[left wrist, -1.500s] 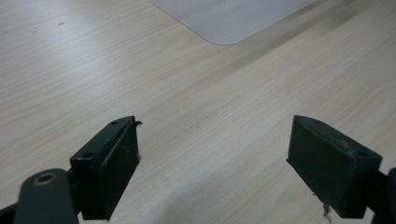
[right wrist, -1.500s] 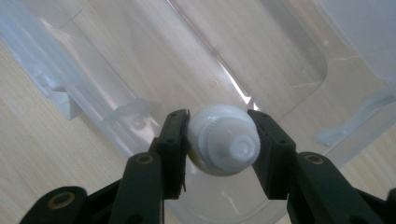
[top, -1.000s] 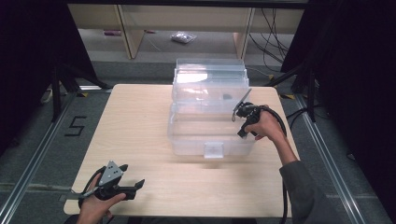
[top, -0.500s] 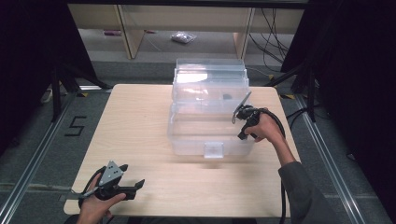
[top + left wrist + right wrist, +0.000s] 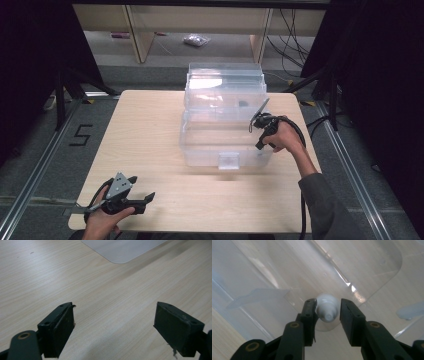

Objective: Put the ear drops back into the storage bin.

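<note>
L to R. Your left gripper [image 5: 131, 199] sits at the table's [image 5: 150, 135] near-left corner, roughly 7 o'clock from the clear storage box [image 5: 225, 125], well apart from it. In the left gripper view its jaws stand wide apart w/ nothing between them, just bare wood; a clear rounded sheet corner [image 5: 122, 250] lies on the wood at 12 o'clock, far ahead. So L is released and idle, not the arm for this step. The box stands mid-table, long axis running 6–12 o'clock away from you, w/ a small latch tab [image 5: 229, 161] on its near face. Your right gripper [image 5: 256, 120] is at the box's right edge, approx 3 o'clock from box centre, touching or just over the rim; it's by far the nearer hand. In the right gripper view a small white knob [image 5: 326, 307] sits dead between the jaws, at 12 o'clock, its stub end pointing back toward the camera, axis in line w/ the jaws. It seems moulded to the clear lid or flap [image 5: 342, 267] beyond. The left pad [image 5: 310, 312] looks to be touching the knob's side; the right pad [image 5: 348, 315] shows a thin gap. Jaws narrowed, nearly clenched, but can't tell if the grip is firm yet. Judgement: the relation that counts is knob centred, axis along the jaws, so close straight, no re-aim needed, then lift. Risk: the knob slipping out if you pull before the right pad seats.
</note>
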A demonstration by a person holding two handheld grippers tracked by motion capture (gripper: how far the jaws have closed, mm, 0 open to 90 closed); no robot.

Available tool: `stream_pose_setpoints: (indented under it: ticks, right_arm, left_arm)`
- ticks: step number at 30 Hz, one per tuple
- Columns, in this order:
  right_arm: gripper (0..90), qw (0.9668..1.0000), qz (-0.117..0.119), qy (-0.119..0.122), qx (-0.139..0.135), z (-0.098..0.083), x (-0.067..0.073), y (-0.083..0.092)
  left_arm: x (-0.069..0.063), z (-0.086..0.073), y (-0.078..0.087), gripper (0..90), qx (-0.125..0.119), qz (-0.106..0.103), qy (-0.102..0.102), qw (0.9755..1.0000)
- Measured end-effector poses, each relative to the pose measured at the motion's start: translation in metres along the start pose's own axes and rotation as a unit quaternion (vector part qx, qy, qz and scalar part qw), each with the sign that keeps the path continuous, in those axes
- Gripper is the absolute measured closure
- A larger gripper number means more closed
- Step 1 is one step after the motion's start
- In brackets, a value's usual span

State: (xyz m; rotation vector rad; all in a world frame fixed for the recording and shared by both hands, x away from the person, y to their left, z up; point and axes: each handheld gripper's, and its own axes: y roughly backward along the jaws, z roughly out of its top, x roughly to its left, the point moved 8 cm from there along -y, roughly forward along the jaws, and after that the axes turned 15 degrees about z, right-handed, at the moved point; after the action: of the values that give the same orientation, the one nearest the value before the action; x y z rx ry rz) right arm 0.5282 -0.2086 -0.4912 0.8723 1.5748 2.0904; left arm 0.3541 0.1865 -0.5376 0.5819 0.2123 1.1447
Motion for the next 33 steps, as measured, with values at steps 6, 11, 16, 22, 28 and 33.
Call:
stream_pose_setpoints:
  ticks: [6,11,16,22,28,33]
  right_arm:
    - [51.7,0.9997,0.001,0.005,-0.024,0.002,0.001,0.007]
    - [45.5,0.9988,-0.005,0.002,-0.049,0.005,0.005,0.017]
    - [41.6,0.9973,-0.006,-0.008,-0.073,0.007,0.011,0.028]
    - [36.0,0.9956,-0.010,0.009,-0.093,0.009,0.016,0.033]
    - [31.0,0.9934,-0.001,0.004,-0.115,0.009,0.025,0.036]
    - [27.2,0.9911,0.002,0.005,-0.133,0.010,0.030,0.040]
  left_arm:
    - [0.000,0.000,0.000,15.9,-0.002,0.000,0.002,1.0000]
    - [0.000,0.000,0.000,15.9,-0.002,0.001,0.003,1.0000]
    - [0.000,0.000,0.000,15.9,-0.002,0.001,0.003,1.0000]
    - [0.000,0.000,0.000,15.9,-0.002,0.001,0.003,1.0000]
    - [0.000,0.000,0.000,15.9,-0.001,0.003,0.003,1.0000]
    - [0.000,0.000,0.000,15.9,-0.002,0.001,0.003,1.0000]
